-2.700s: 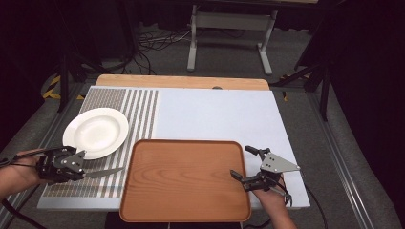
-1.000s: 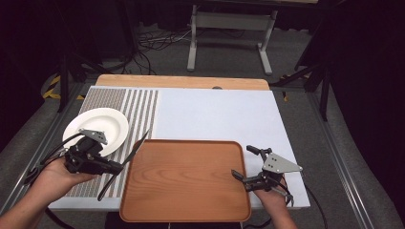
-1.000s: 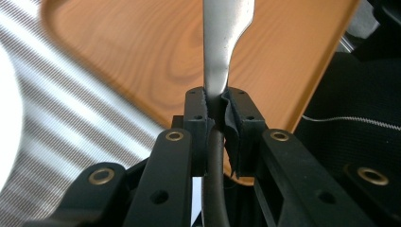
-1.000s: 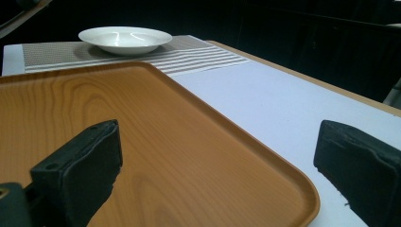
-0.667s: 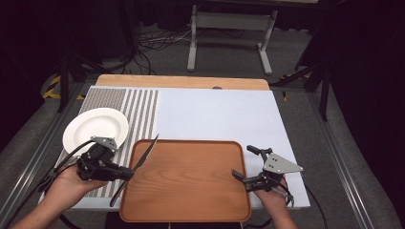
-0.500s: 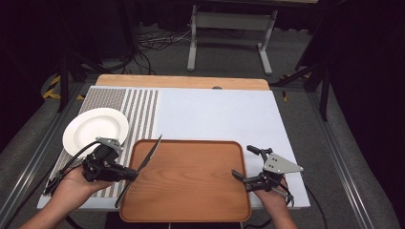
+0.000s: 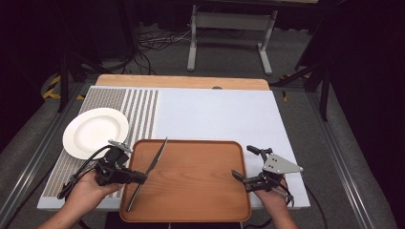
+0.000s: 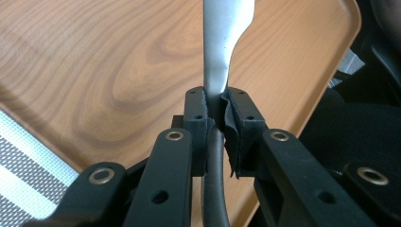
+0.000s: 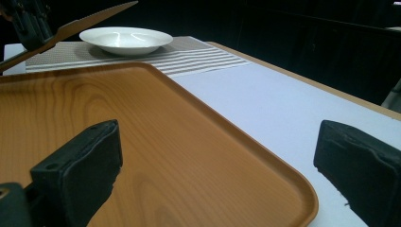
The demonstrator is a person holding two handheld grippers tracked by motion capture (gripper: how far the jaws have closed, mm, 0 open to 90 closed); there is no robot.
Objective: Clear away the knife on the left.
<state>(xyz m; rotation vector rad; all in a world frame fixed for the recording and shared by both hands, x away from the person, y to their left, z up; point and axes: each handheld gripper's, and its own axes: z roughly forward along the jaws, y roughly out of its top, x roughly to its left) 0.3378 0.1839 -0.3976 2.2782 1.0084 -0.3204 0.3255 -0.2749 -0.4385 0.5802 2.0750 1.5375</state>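
Note:
A metal knife point(image 7: 151, 168) with a dark handle hangs over the left part of the wooden tray point(image 7: 191, 191), blade pointing away from me. My left gripper point(image 7: 138, 177) is shut on it near where the blade meets the handle. The left gripper view has the black jaws clamped on the knife point(image 8: 226, 33) above the tray point(image 8: 104, 61). My right gripper point(image 7: 241, 162) stands open at the tray's right edge with nothing between its jaws. In the right gripper view the open right gripper point(image 9: 217, 165) straddles the tray's rim point(image 9: 265, 165), and the knife point(image 9: 75, 27) is far off.
A white plate point(image 7: 95, 131) rests on the striped placemat point(image 7: 138, 107) left of the tray; it is also in the right gripper view as the plate point(image 9: 125, 39). The white table mat point(image 7: 215, 114) stretches behind the tray.
My left gripper has carried the knife from the table's left edge rightward, past the plate, to above the tray's left side. The right gripper has stayed still.

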